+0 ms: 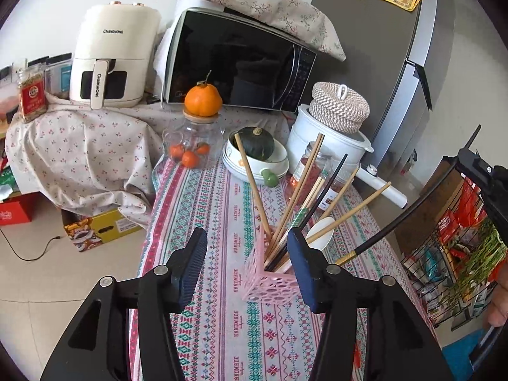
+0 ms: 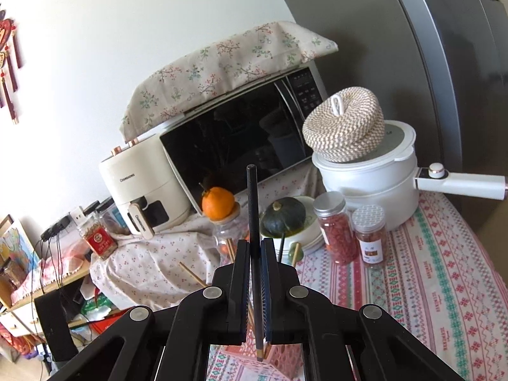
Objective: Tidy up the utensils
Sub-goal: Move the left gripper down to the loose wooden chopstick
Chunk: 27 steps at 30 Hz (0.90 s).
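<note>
Left gripper (image 1: 247,247): fingers spread wide, nothing between them; hovered over the tablecloth (image 1: 222,209), the pink holder just ahead and partly between the fingertips.
Right gripper (image 2: 255,247): pads pressed nearly together on a black chopstick (image 2: 253,209), which ran up between them and stuck out well past the tips, upright in the wrist view.
Black chopstick, left view: a long dark stick with a gold band (image 1: 346,257), slanting from the right gripper's body at the right edge down toward the holder's mouth; its tip was hidden behind the left gripper's finger.
Holder: pink lattice holder (image 1: 265,281), square, standing on the patterned cloth near the table's front.
Holder contents: several bamboo chopsticks (image 1: 254,187) fanned outward, dark chopsticks among them, and a white spoon (image 1: 320,233) leaning to the right.
Behind holder: bowls with a dark green squash (image 1: 255,143), a glass jar (image 1: 193,146) with an orange (image 1: 203,100) on its lid, two jars of red contents.
Farther back: microwave (image 1: 235,63), cream air fryer (image 1: 111,57), white pot (image 1: 324,146) topped by a woven basket.
</note>
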Motion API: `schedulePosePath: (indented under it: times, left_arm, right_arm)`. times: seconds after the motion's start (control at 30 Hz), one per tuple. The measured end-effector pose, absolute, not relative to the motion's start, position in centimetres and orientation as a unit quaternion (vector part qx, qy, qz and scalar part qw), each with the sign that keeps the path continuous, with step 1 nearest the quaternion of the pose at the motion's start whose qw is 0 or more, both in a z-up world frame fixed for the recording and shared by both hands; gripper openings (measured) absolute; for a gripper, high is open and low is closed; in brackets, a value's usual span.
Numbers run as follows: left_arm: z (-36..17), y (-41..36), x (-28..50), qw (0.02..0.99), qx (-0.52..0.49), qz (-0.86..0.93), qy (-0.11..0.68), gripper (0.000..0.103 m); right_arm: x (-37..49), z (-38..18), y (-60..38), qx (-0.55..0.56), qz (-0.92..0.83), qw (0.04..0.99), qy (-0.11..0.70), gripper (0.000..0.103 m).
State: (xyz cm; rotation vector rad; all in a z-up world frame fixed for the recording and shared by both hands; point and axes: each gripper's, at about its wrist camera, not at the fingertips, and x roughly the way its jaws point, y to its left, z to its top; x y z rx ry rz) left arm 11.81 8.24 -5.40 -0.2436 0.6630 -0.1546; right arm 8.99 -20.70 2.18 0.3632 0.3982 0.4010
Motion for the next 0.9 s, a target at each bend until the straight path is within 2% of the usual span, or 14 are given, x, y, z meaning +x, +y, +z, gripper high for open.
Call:
schedulePosePath:
  times: [0.53, 0.63, 0.7, 0.9]
  left_arm:
    - [-7.6, 7.8, 11.4, 0.91, -0.098, -0.117, 0.384, 0.055]
    - [-8.1, 6.9, 11.2, 0.9, -0.094, -0.135, 0.403, 0.055]
    - [-8.4, 6.2, 11.0, 0.895, -0.086, -0.146, 0.414, 0.055]
    - [-9.6, 3.4, 9.9, 0.871, -0.053, -0.19, 0.45, 0.055]
  right_arm:
    - [12.4, -0.5, -18.0, 0.171, 0.181, 0.943, 0.219, 0.007]
    - [12.9, -1.3, -18.4, 0.185, 0.178, 0.935, 0.245, 0.017]
    - [12.8, -1.3, -19.0, 0.192, 0.187, 0.93, 0.253, 0.036]
    - [10.7, -0.7, -21.4, 0.18, 0.172, 0.933, 0.259, 0.056]
